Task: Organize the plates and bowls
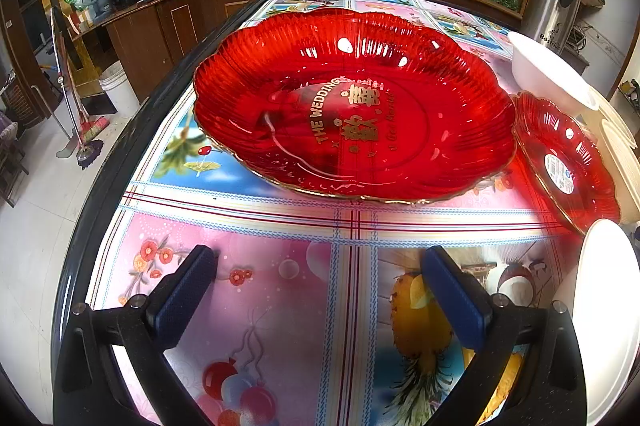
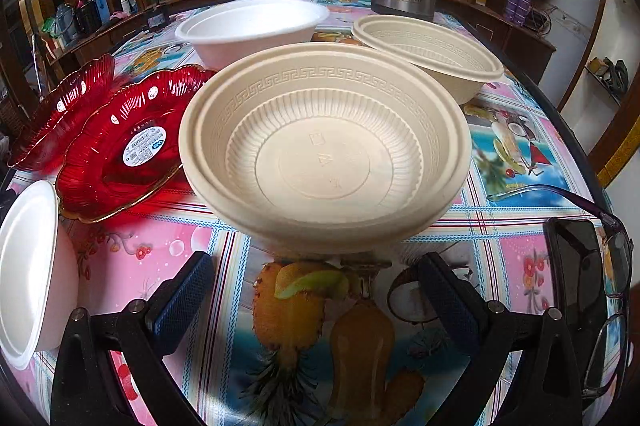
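A: Left gripper (image 1: 320,290) hangs released above the worktop (image 1: 280,234) — the large red plate (image 1: 352,105) lies just ahead, a smaller red plate (image 1: 564,161) to its right.

B: Right gripper (image 2: 320,290), jaws likewise apart, faces stacked beige bowls (image 2: 324,153) — white bowl (image 2: 252,29) behind.

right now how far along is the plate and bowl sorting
Barely started. Possibly done: the near beige bowl seems to have a second nested under it. In hand: nothing; left gripper and right gripper are both open and empty. Left: the big red plate, small red plate, far beige bowl and white bowl sit apart.
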